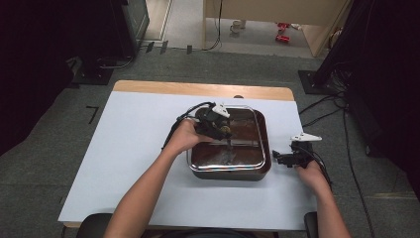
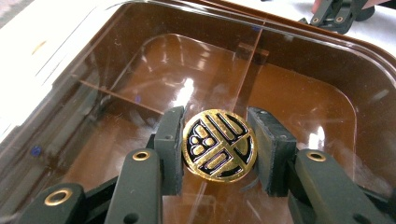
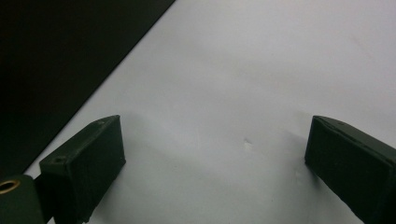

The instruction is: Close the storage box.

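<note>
From the high view we see the left gripper (image 1: 225, 130) over the middle of a brown, rounded-square lidded tray (image 1: 263, 148) on the white table sheet (image 1: 129, 148), with the right gripper (image 1: 293, 157) resting at the tray's three o'clock, apart from it. In the left gripper view our jaws pinch a round black-and-gold knob (image 2: 219, 145) with a stylised emblem, no readable writing, on the glossy transparent brown lid (image 2: 303, 93), whose dividers show beneath. In the right gripper view the jaws stand spread wide over bare white sheet (image 3: 243, 93), a dark edge at ten o'clock.

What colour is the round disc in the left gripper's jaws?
Gold with a black pattern, the round disc shows best in the left gripper view.
</note>
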`<state>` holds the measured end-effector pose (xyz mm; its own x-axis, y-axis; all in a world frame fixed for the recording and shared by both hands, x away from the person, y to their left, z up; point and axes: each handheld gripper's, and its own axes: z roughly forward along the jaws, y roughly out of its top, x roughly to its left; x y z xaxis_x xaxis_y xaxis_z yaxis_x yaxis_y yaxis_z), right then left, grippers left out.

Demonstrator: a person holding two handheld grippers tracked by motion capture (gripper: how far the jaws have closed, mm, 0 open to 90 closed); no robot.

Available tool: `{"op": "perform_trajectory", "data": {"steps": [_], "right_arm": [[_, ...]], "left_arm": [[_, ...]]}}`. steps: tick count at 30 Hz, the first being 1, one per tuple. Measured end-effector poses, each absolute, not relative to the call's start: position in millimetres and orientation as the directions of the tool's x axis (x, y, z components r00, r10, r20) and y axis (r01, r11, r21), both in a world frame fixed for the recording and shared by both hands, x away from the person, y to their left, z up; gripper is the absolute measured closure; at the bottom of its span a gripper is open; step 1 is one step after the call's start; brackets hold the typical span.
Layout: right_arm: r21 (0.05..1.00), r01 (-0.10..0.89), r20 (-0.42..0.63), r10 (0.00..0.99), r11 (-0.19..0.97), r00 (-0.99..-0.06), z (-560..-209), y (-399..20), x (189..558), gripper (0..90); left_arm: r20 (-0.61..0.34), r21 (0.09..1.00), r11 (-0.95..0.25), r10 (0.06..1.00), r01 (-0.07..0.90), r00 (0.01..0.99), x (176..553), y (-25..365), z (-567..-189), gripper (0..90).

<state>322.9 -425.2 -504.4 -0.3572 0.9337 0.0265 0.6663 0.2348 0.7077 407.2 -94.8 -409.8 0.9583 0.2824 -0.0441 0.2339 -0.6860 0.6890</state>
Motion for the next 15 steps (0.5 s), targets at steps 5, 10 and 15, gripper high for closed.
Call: {"op": "perform_trajectory", "data": {"steps": [5, 10, 15], "right_arm": [[0.707, 0.667, 0.027, 0.934, 0.235, -0.357, -504.4, -425.2, 322.9, 4.3], [0.707, 0.667, 0.026, 0.934, 0.235, -0.357, -504.4, -425.2, 322.9, 4.3], [0.707, 0.667, 0.026, 0.934, 0.235, -0.357, -504.4, -425.2, 322.9, 4.3]], "left_arm": [[-0.053, 0.699, -0.680, 0.263, 0.224, 0.963, 410.4, -103.9, -416.2, 59.6], [-0.051, 0.695, -0.690, 0.235, 0.203, 0.971, 410.6, -109.2, -416.9, 59.6], [-0.074, 0.680, -0.707, 0.197, 0.194, 0.978, 412.9, -115.2, -418.7, 59.6]]}}
